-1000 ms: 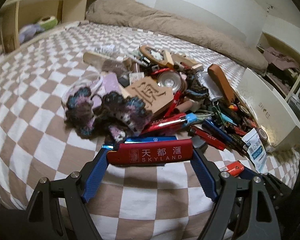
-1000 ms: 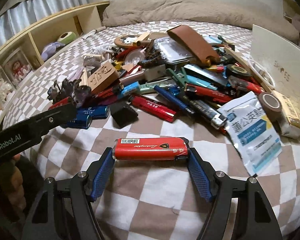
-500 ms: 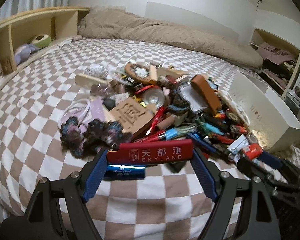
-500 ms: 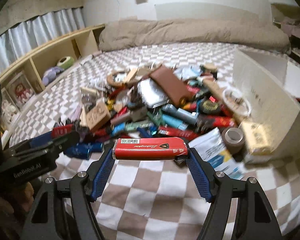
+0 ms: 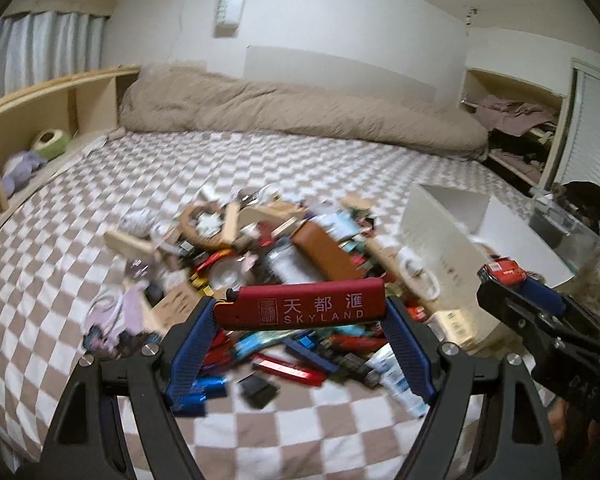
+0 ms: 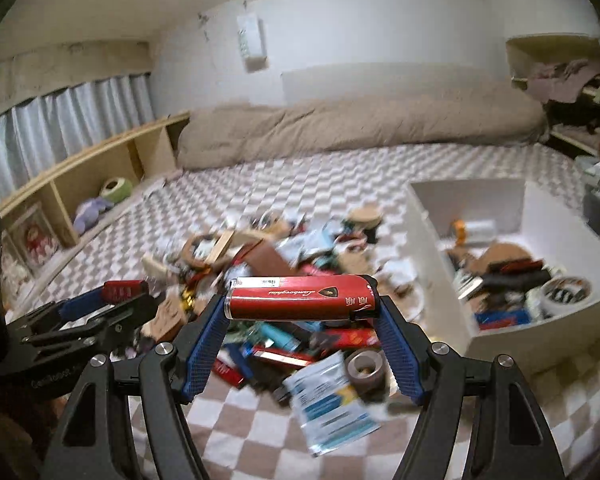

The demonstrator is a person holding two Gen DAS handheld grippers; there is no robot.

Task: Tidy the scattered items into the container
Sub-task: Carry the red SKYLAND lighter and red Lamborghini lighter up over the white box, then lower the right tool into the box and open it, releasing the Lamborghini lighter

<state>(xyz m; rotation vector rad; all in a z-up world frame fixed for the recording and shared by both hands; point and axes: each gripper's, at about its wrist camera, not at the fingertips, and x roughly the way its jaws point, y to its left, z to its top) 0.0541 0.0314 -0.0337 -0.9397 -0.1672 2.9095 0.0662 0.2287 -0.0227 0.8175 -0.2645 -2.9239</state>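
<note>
Left tool [image 5: 300,312] clamps red "SKYLAND" plastic lighter [image 5: 300,305] endwise, crosswise for clean drop. Right tool [image 6: 302,308] likewise pinches glossy red lighter [image 6: 302,298]. White open box [image 6: 432,248] ahead-right (part-filled). Clutter pile [image 6: 284,280] beneath.

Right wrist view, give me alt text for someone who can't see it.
The right gripper clamps a red lighter crosswise between its blue pads, held above a heap of small items on a checkered bed. A white container, partly filled, sits at right; the left gripper, at left, holds another red lighter.
</note>
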